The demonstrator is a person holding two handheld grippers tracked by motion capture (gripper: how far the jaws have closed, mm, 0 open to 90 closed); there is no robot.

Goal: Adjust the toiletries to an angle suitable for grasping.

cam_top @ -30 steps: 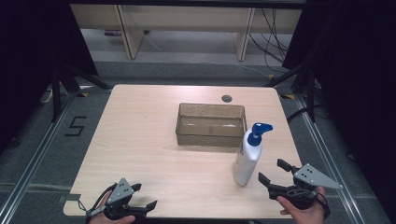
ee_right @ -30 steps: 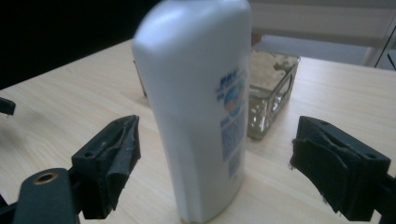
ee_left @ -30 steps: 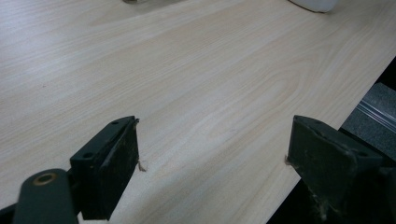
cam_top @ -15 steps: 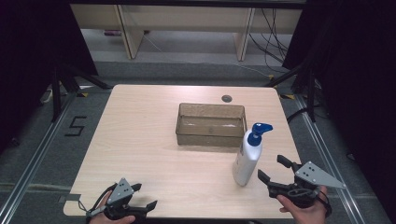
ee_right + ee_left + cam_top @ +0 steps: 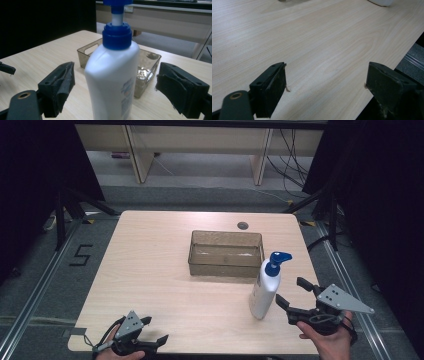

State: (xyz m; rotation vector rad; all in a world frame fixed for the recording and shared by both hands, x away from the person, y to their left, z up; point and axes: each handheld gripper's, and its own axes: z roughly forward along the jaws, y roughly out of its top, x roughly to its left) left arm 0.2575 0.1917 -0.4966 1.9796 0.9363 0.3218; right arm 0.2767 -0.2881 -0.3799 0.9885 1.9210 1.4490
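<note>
Surface (image 5: 150, 270): pale wood-grain top, centre of the high view, with a small round grommet (image 5: 242, 225) near its far edge. Room: grey floor, dark curtains at both sides, pale furniture legs and cables across the top of the frame.

Pump bottle (image 5: 265, 287): white with a blue pump, upright at lower right of centre, just in front of the brown translucent bin (image 5: 226, 253).

Your right claw (image 5: 291, 295): spread wide, jaws apart from the bottle on either side of it. Your left claw (image 5: 156, 330): spread, pinching nothing, at the lower left edge.

Cut off: the pump head in the right gripper view; the bottle's label print is blurred.
</note>
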